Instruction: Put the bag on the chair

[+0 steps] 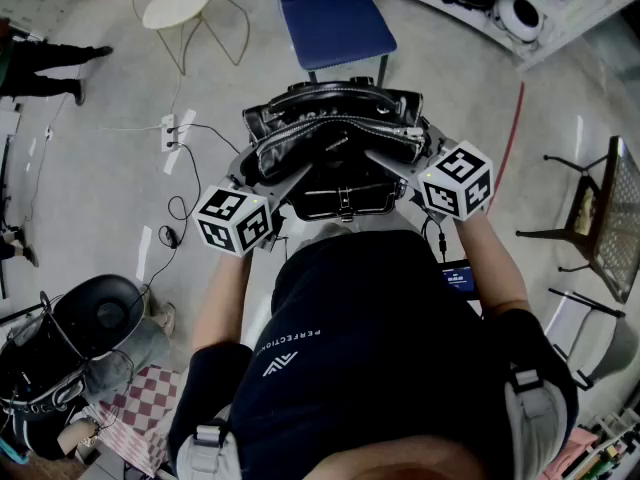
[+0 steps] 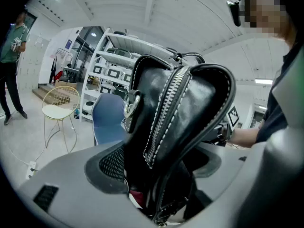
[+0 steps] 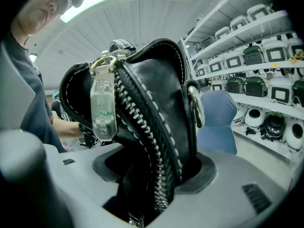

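A black leather bag (image 1: 335, 143) with white stitching, zips and a buckle hangs in the air in front of my chest, carried between both grippers. My left gripper (image 1: 278, 176) is shut on the bag's left end, and my right gripper (image 1: 392, 160) is shut on its right end. In the left gripper view the bag (image 2: 180, 113) fills the space between the jaws of the left gripper (image 2: 156, 175). The right gripper view shows the bag (image 3: 147, 108) wedged the same way in the right gripper (image 3: 152, 175). The blue chair (image 1: 335, 18) stands just beyond the bag, its seat bare.
A white wire chair (image 1: 185, 3) stands left of the blue one. A power strip with cables (image 1: 170, 133) lies on the floor at left. Shelves of appliances (image 1: 500, 8) run along the back right. A metal chair (image 1: 600, 218) is at right; a person (image 1: 40, 58) stands far left.
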